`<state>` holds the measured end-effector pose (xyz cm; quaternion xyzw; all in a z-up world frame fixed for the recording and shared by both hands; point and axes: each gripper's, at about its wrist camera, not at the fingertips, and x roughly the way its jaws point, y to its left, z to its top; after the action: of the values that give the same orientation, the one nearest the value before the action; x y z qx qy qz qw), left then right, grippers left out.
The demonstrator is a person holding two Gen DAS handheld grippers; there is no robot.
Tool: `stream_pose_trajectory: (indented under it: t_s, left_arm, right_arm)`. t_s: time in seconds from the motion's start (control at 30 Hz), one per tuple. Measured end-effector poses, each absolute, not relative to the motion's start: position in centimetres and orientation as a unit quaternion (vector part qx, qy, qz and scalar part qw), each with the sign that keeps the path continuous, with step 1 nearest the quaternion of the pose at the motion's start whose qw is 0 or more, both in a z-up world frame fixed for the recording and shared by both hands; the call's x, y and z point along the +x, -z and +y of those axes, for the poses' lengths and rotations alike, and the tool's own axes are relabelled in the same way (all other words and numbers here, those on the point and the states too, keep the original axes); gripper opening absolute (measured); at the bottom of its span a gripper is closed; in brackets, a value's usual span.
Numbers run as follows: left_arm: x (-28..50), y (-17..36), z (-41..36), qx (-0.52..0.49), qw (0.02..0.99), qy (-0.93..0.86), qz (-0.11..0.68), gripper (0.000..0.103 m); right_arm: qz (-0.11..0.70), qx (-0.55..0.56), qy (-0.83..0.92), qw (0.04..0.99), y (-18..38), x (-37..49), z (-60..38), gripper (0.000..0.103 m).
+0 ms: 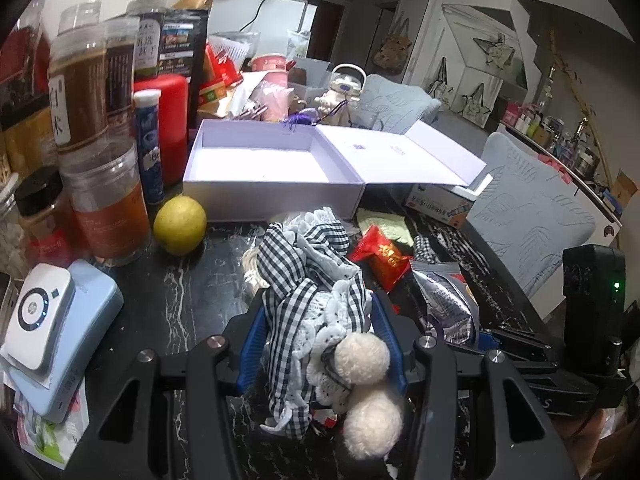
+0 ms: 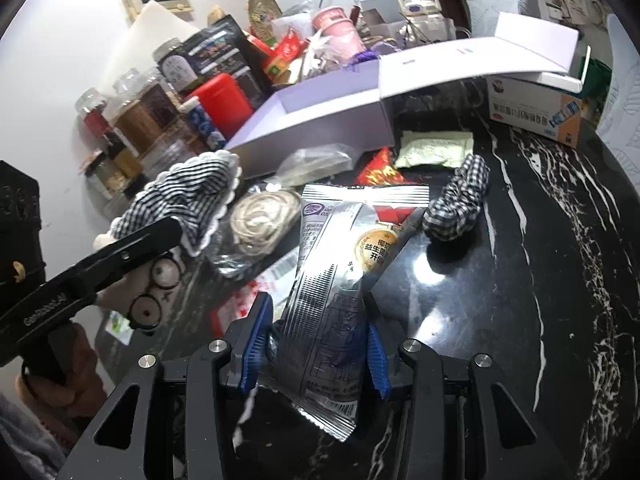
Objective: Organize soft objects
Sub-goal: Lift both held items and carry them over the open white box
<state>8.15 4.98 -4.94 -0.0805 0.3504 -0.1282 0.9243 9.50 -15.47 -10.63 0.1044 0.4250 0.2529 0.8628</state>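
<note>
- While the white box (image 1: 276,168) is seen empty, nothing counts as sorted: the gingham cloth (image 1: 304,308) is pinched in the left gripper (image 1: 320,344), and the foil packet (image 2: 336,292) in the right gripper (image 2: 316,344).
- A gingham scrunchie (image 2: 456,204) on the marble table (image 2: 540,260) (plain only from the right wrist) is left loose; the box's bare floor is shown only by the left.

Gingham cloth (image 1: 298,280) lace-trimmed; packet (image 2: 340,280) glossy foil; tabletop (image 2: 520,280) probably polished marble.
</note>
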Motion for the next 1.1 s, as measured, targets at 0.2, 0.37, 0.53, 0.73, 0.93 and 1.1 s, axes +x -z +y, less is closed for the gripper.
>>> stream_pose_trajectory:
  t_s: [0.2, 0.37, 0.53, 0.73, 0.93, 1.1]
  left_arm:
    - [7.5, 2.9, 4.6, -0.071, 0.933, 0.137, 0.325, 0.050]
    - [7.4, 0.8, 4.1, -0.055, 0.943, 0.143, 0.296, 0.050]
    - [8.0, -1.8, 4.1, -0.049, 0.953, 0.147, 0.259, 0.050]
    - [9.9, -5.1, 4.5, -0.029, 0.970, 0.121, 0.211, 0.050]
    - [12.7, -8.1, 5.0, -0.020, 0.978, 0.111, 0.178, 0.050]
    - [15.5, -9.8, 5.3, -0.018, 0.983, 0.094, 0.159, 0.050]
  right_arm:
    - [0.407, 0.094, -0.274, 0.866, 8.2, 8.7, -15.2, 0.043]
    - [0.386, 0.079, -0.286, 0.873, 5.9, 8.7, -15.2, 0.043]
    - [0.358, 0.061, -0.292, 0.885, 2.9, 9.5, -15.3, 0.043]
    - [0.322, 0.036, -0.305, 0.896, -1.2, 11.6, -15.3, 0.043]
    - [0.293, 0.026, -0.324, 0.899, -4.7, 14.3, -15.0, 0.043]
    - [0.271, 0.013, -0.336, 0.902, -7.0, 16.9, -13.6, 0.043]
